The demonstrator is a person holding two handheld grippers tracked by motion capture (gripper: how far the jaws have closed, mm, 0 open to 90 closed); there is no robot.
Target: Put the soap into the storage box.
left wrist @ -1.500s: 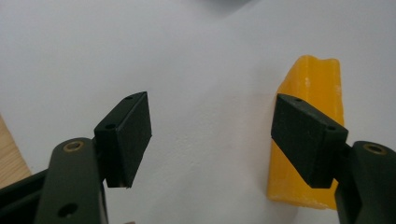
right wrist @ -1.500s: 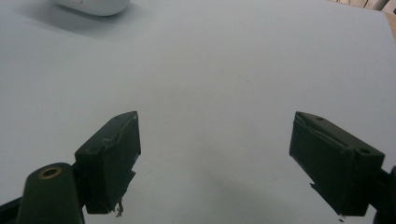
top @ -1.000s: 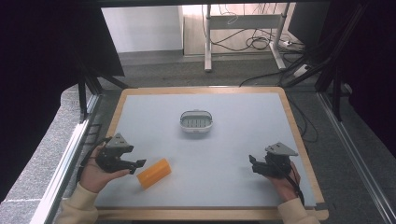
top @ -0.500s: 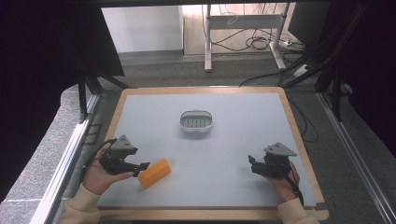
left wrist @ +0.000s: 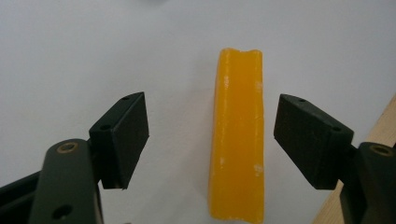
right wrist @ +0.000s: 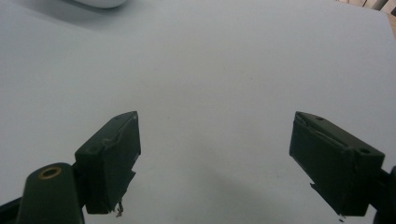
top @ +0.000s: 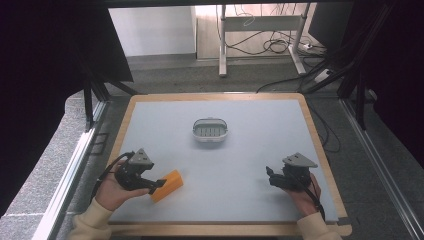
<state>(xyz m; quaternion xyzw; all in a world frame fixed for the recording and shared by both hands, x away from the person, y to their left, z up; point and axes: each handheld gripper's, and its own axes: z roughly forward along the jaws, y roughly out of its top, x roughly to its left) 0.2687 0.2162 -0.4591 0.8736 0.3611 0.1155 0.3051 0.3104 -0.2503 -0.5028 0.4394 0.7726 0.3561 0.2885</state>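
At a wood-edged table (top: 125,150) with a pale grey top, a person works a hand-held gripper in each hand, with a small white dish (top: 210,130) sitting well ahead of both sets of jaws, near the middle of the surface. The left gripper (top: 159,183) is drawn up to an orange block (top: 168,185), its jaws spread wide and lined up along the block's length. The right gripper (top: 268,172) rests apart on the person's other side, its jaws likewise wide apart with nothing between them but bare table.

The step in hand appears to be the grasp of the block. The left gripper view shows the block (left wrist: 237,135) lying lengthwise between the two black jaws, nearer the one on that view's right, with a clear gap on each side and no contact yet. The next move looks to call for squaring the jaws around it, then closing them on its long sides before any lift, perhaps toward the dish.

The high view gives the whole layout, dish included, but hides the gaps at the jaws. The left gripper view supplies those gaps. The right gripper view (right wrist: 215,163) confirms that hand's jaws hold nothing.
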